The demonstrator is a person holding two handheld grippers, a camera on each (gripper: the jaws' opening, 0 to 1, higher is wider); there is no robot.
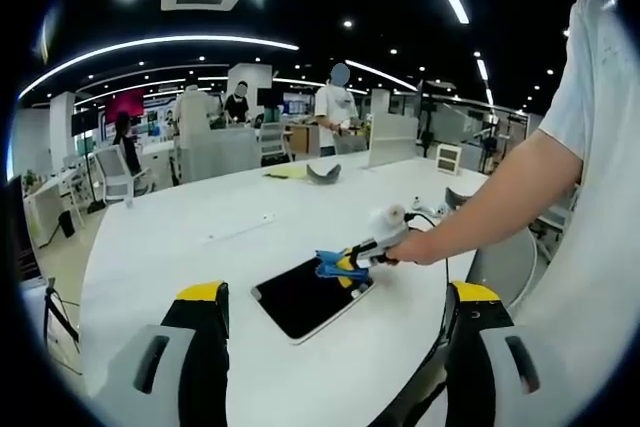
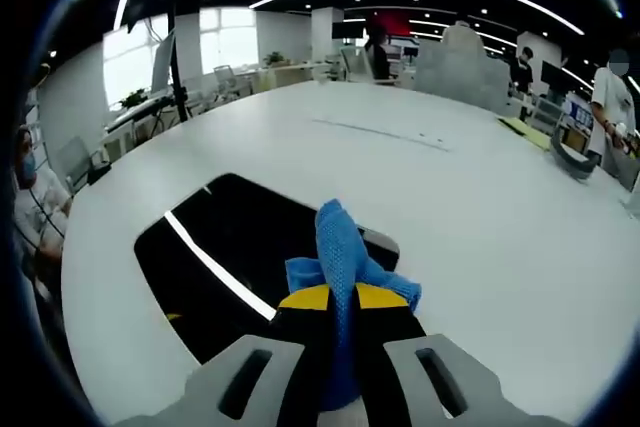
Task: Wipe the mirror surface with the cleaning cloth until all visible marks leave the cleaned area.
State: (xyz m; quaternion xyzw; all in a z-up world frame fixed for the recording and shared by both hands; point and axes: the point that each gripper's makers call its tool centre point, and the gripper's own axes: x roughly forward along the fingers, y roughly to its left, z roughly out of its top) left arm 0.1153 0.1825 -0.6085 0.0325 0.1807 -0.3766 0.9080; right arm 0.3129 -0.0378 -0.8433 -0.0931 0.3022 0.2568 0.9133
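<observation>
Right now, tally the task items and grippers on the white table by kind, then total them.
Mirror: 1
Blue cleaning cloth: 1, clamped in the right gripper
Grippers: 2, the left gripper open and held apart from the mirror
Total: 4

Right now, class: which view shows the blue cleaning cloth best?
The right gripper view: the cleaning cloth sits large and close, pinched in the right gripper over the mirror. The left gripper view shows it small and distant on the mirror's edge.
</observation>
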